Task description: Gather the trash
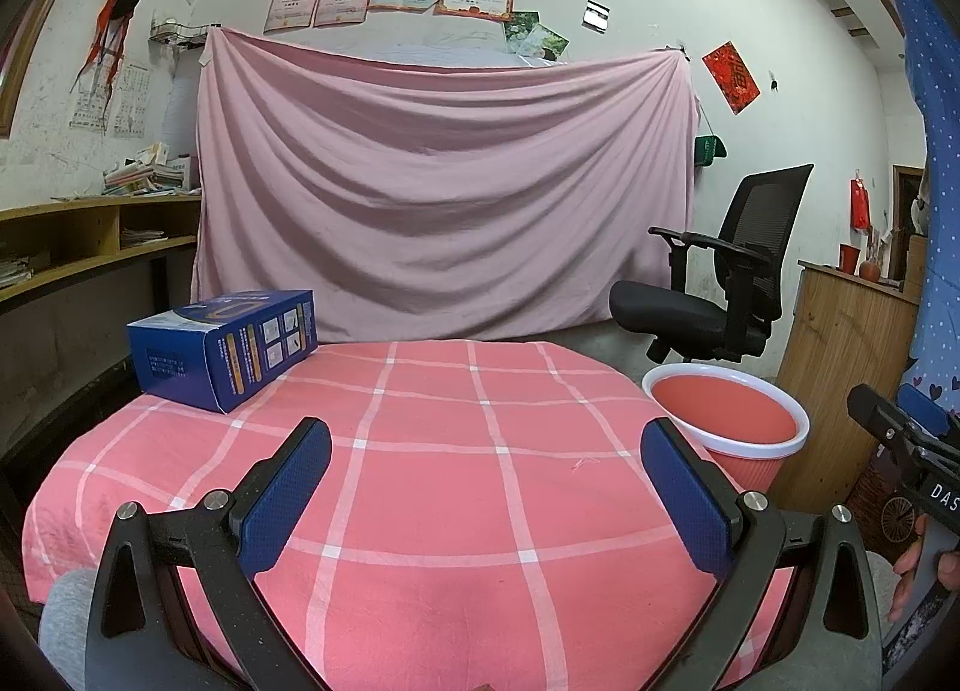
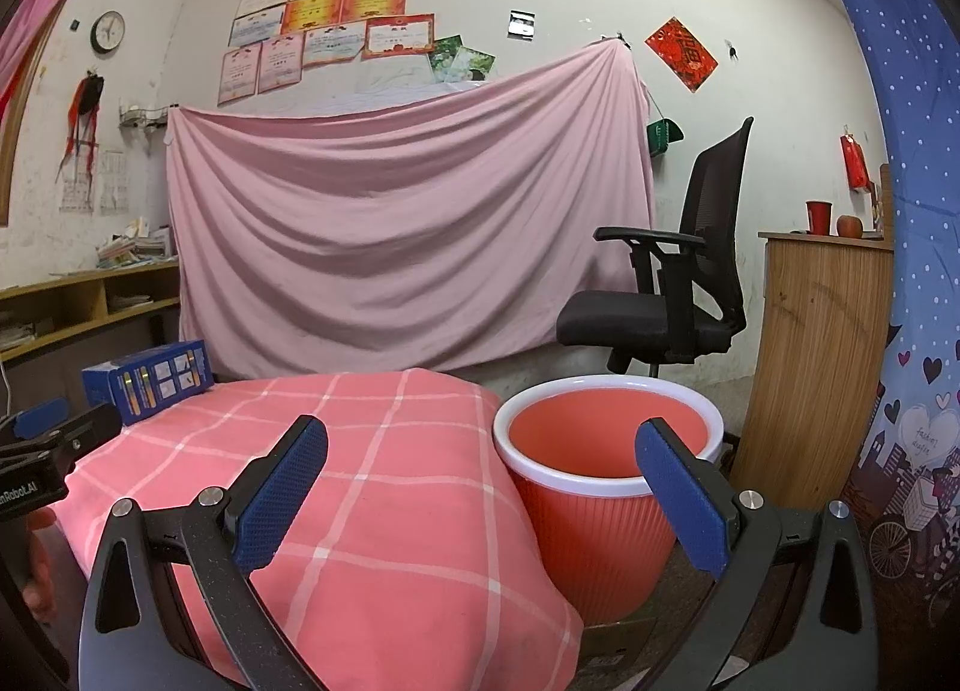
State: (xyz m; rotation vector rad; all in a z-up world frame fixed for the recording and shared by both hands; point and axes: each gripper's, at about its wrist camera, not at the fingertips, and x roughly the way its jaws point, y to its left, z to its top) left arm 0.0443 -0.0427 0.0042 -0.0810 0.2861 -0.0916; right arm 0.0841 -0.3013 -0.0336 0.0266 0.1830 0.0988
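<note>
Hovering over the table [image 1: 480, 451], left gripper [image 1: 486, 451] is gaping wide, holding nothing. Right gripper [image 2: 480, 451], equally spread and empty, is facing the bin [image 2: 600, 487]. Blue box [image 1: 222, 349] is sitting far left.

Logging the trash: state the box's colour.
Blue box with white panels, clearest in the left wrist view.

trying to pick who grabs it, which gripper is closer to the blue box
Left. The left gripper hovers open over the table, the blue box ahead at its left. The right gripper hangs open by the red bin, the box far across the table.
</note>
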